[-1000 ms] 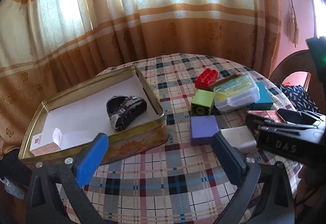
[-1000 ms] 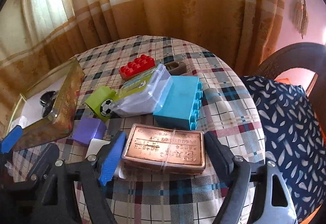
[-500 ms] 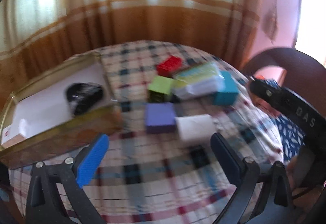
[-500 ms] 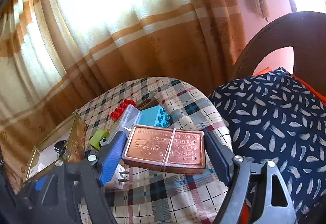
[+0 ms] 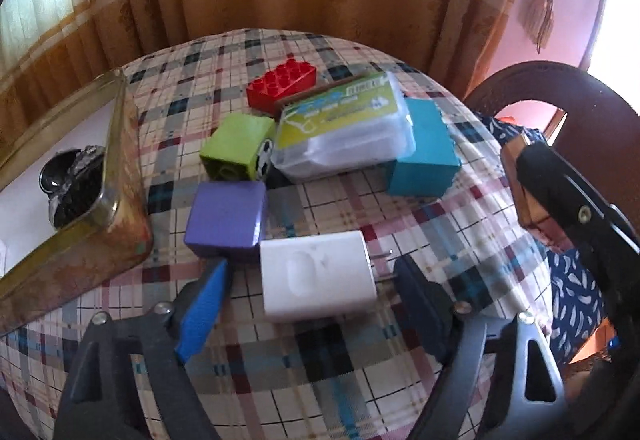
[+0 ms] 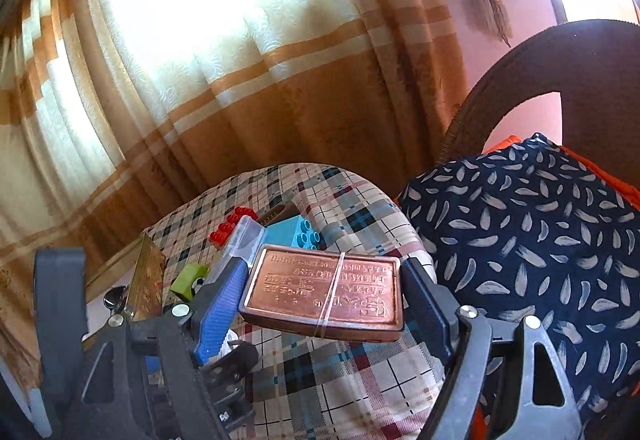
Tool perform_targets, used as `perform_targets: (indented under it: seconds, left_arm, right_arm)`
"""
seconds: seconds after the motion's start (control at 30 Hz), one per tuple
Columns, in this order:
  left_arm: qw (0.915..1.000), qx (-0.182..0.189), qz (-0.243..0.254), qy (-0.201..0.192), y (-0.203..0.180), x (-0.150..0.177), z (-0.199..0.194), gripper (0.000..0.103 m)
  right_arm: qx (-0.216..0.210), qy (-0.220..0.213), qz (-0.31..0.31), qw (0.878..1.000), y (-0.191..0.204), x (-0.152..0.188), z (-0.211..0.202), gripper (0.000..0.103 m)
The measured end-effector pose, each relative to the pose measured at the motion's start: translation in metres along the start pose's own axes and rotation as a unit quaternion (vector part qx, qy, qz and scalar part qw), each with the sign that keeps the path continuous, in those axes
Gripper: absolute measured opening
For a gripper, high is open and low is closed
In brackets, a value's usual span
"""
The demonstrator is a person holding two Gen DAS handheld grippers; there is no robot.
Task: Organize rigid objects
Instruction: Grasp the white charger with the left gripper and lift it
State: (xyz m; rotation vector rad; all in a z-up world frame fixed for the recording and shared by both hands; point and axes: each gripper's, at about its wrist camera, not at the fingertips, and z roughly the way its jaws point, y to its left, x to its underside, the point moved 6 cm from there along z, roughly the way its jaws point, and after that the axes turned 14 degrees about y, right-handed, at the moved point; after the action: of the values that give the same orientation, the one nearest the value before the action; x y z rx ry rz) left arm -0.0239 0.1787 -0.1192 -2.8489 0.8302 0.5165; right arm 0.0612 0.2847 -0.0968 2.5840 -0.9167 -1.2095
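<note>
From the left wrist we saw a white, rounded plastic plug-in charger (image 5: 318, 280) lying flat on the checked tablecloth (image 5: 360, 380), between the left gripper's (image 5: 310, 304) closing, not yet touching jaws. From the right wrist we saw the right gripper (image 6: 322, 300) clamping a banded copper-coloured rectangular tin (image 6: 324, 290) above the cloth.
</note>
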Motion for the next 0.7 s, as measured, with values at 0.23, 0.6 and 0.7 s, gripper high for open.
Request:
perform_targets:
  seconds: [0.23,0.6,0.7]
  left_arm:
    - [0.9997,0.019,0.005,-0.011,0.002,0.002,-0.006,0.065]
    - [0.9953,0.051,-0.009,-0.081,0.008,0.011,-0.035,0.065]
    - [0.9925,0.066,-0.004,-0.103,0.009,0.014,-0.045,0.065]
  right_arm:
    - [0.006,0.008,0.002,1.000,-0.001,0.000,0.002,0.080]
    - [0.028,-0.008,-0.028,0.999,0.009,0.001,-0.004,0.080]
    - [0.033,-0.008,-0.031,0.999,0.010,0.001,-0.004,0.080]
